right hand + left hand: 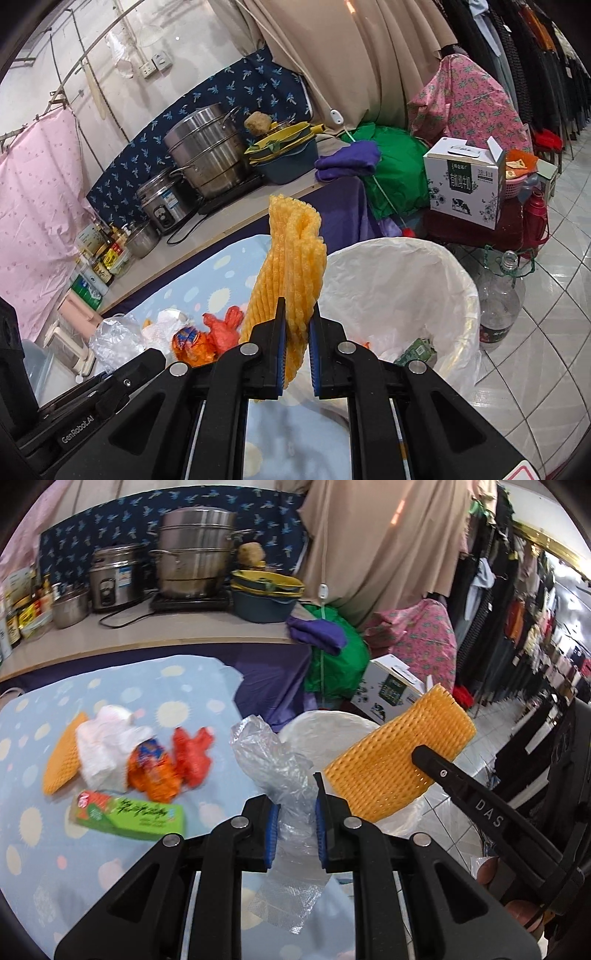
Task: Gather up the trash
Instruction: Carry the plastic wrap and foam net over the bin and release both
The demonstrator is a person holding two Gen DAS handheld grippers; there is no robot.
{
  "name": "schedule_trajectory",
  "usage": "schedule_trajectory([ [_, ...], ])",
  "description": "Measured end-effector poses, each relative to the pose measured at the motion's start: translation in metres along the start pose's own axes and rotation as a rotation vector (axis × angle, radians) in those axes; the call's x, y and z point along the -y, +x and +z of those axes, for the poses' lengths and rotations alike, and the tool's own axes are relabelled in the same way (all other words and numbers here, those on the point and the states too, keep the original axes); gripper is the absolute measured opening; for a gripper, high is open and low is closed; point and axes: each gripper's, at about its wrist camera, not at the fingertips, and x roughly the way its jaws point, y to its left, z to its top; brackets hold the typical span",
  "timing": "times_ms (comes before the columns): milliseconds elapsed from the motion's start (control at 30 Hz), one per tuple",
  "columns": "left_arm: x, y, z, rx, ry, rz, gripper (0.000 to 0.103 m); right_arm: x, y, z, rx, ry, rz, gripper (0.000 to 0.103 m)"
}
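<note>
My left gripper [297, 812] is shut on a crumpled clear plastic bag [269, 753], held just above the table's right end. My right gripper [297, 334] is shut on a yellow foam fruit net [291, 258], which stands up between its pads; the same foam net [399, 753] shows in the left wrist view beside the bin. A bin lined with a white bag [399, 280] stands just right of the table, with a green carton inside. On the blue dotted cloth [44, 834] lie another yellow net [62, 757], white tissue [107, 746], orange wrappers [155, 771], red plastic [192, 757] and a green box [133, 812].
Steel pots [195, 554], a rice cooker [114, 576] and bottles stand on the counter behind. A green bag [340, 657], a milk carton box [465, 181] and an empty clear bottle [502, 291] sit on the tiled floor near the bin. Clothes hang along the right.
</note>
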Motion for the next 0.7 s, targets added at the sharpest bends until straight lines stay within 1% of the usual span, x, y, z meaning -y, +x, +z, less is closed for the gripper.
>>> schedule_trajectory([
  [200,0.038,0.025,0.010,-0.014,0.065,-0.042,0.016,0.031,-0.004,0.012,0.031,0.042,-0.051,0.011],
  [333,0.058,0.043,0.015,-0.025,0.099,-0.048,0.016,0.048,-0.002,0.017,0.040,0.068,-0.076,0.011],
  [533,0.077,0.068,0.022,-0.042,0.135,-0.045,0.016,0.066,0.006,0.023,0.034,0.085,-0.102,0.011],
  [700,0.090,0.089,0.022,-0.064,0.163,-0.032,0.016,0.077,0.017,0.022,0.016,0.097,-0.121,0.011],
])
